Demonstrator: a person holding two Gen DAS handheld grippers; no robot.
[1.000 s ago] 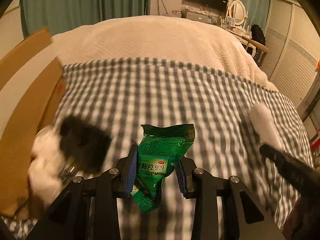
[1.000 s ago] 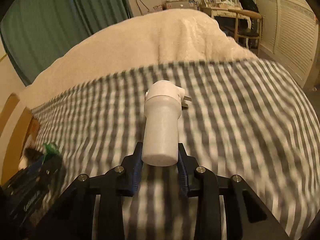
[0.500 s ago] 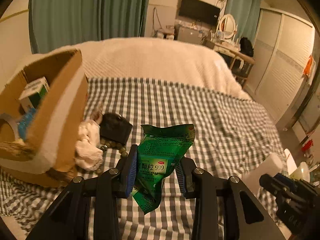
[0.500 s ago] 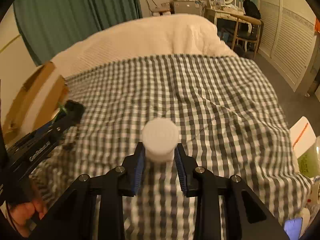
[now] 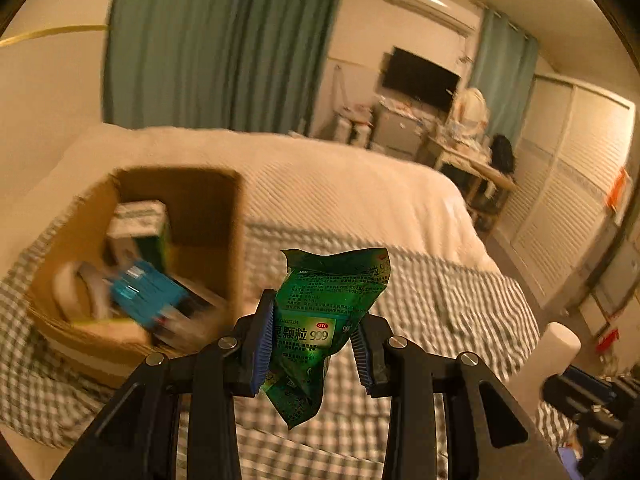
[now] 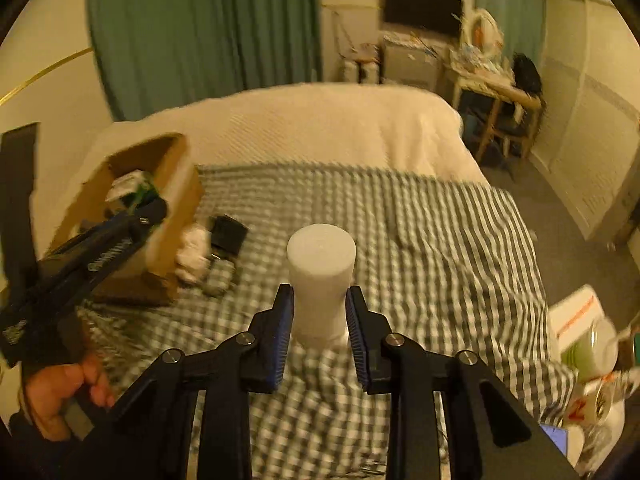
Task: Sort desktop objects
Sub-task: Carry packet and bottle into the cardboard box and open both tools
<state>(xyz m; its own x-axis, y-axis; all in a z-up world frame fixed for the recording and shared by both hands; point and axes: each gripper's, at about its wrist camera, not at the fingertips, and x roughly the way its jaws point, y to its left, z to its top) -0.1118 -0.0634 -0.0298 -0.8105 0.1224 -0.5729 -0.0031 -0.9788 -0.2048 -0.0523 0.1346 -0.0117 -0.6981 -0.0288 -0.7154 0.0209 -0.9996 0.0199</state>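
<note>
Ahead-left of the left tool [image 5: 312, 344], gripping a green sachet [image 5: 320, 320], the cardboard box [image 5: 216, 216] is lying open; the right tool [image 6: 318, 332] is closing on a white cylinder [image 6: 320, 280].

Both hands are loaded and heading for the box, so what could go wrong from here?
1. The green sachet is crumpled and hangs below the left gripper; it could slip.
2. The right gripper jaws are closing on the white cylinder; its smooth side may twist.
3. The cardboard box is already crowded, so drops could bounce out.
</note>
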